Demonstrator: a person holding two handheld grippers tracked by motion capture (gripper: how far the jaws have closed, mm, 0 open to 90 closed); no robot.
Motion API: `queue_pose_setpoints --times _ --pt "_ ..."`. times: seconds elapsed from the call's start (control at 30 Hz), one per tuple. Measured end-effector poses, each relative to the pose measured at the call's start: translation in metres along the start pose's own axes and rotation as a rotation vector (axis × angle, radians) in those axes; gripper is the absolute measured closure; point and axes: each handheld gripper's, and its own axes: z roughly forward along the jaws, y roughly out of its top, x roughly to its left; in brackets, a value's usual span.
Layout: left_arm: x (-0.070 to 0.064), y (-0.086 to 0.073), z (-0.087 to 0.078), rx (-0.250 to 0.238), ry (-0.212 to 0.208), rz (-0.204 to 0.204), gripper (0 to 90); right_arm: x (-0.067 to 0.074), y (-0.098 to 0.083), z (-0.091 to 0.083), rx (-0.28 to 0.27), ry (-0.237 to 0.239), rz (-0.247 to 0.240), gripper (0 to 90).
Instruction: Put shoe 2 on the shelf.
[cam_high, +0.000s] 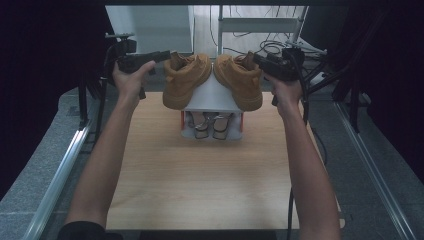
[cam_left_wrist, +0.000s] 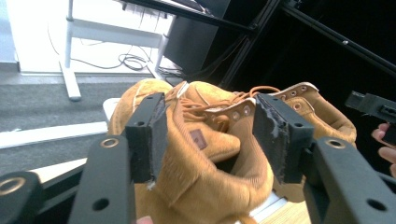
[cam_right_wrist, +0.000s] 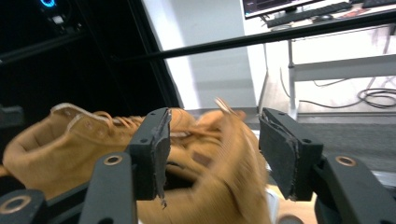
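Note:
Two tan suede boots stand side by side on a white stand (cam_high: 212, 97) at the far middle of the table. My left gripper (cam_high: 166, 54) is at the collar of the left boot (cam_high: 186, 80). In the left gripper view the jaws (cam_left_wrist: 210, 135) stand apart around that boot's collar (cam_left_wrist: 201, 186), and the right pad (cam_left_wrist: 275, 135) is off the suede. My right gripper (cam_high: 258, 59) is at the heel collar of the right boot (cam_high: 241, 80). Its jaws (cam_right_wrist: 212, 149) are wide apart, with the blurred boot (cam_right_wrist: 233, 182) between them and no pad pressing.
Under the white stand sits a red-sided box (cam_high: 186, 125) with a pair of strappy shoes (cam_high: 212, 126) in it. The wooden table top (cam_high: 200, 180) stretches toward me. Metal rails (cam_high: 60, 170) run along both sides, and a white frame and cables (cam_high: 270, 47) lie beyond.

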Motion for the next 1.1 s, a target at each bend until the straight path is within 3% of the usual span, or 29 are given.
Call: queue_pose_setpoints --times 0.2,0.3,0.4,0.53,0.7,1.1 --pt "0.004 -0.011 -0.022 -0.002 0.019 0.041 56.3 -0.017 -0.013 -0.026 0.0 -0.044 -0.009 53.5" --pt "0.008 -0.018 -0.029 0.024 0.023 0.061 66.3 -0.029 -0.022 -0.034 0.033 -0.041 0.001 61.2" --pt "0.012 -0.028 -0.032 0.056 0.029 0.078 75.7 -0.036 -0.034 -0.037 0.084 -0.049 -0.004 69.5" --pt "0.017 -0.04 -0.03 0.088 0.071 0.097 85.2 -0.039 -0.05 -0.033 0.131 -0.064 -0.025 80.9" --pt "0.024 -0.054 -0.023 0.134 0.104 0.119 89.4 -0.043 -0.063 -0.027 0.168 -0.09 -0.057 88.8" --pt "0.043 -0.079 -0.006 0.204 0.112 0.098 90.0 -0.052 -0.083 -0.017 0.223 -0.114 -0.077 89.4"
